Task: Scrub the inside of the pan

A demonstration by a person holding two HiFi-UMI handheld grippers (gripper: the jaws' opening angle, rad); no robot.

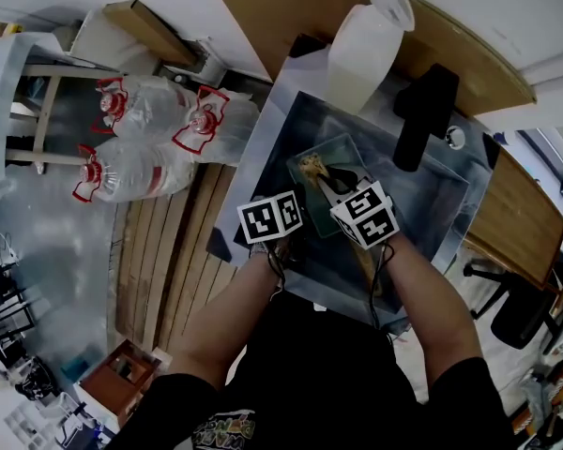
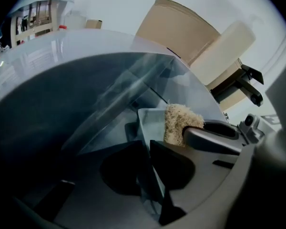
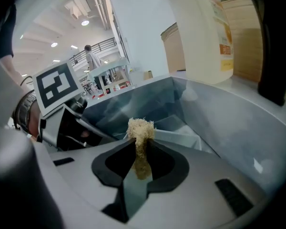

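Right gripper view answers best how far you are. Your right tool (image 3: 142, 149) is clamped on a pale fibre scrubber (image 3: 140, 127), and the tuft of it stands out in front of the jaws. The clear pan (image 3: 178, 133) lies just behind and below the tuft, inside the steel sink (image 3: 229, 113). Your left tool (image 2: 148, 151) has its jaws closed on the near wall of the pan. The thin rim runs up between the two pads, so the pan is gripped and should not slide when you rub.

The preparation therefore looks complete: you have the scrubber in one tool, the pan in the other, and both are at the sink. The scrubbing itself seems not begun, or only at its very start. No foam, water or rubbed marks show on the pan, but its surface is dim and this is not certain.

In the left gripper view the scrubber hangs over the far part of the pan, close to the inner wall. No view shows whether it touches the bottom. In the head view the pan sits toward the left edge of the sink, under both tools and well apart from the right edge. The whole inside, bottom and walls, is probably left to scrub.
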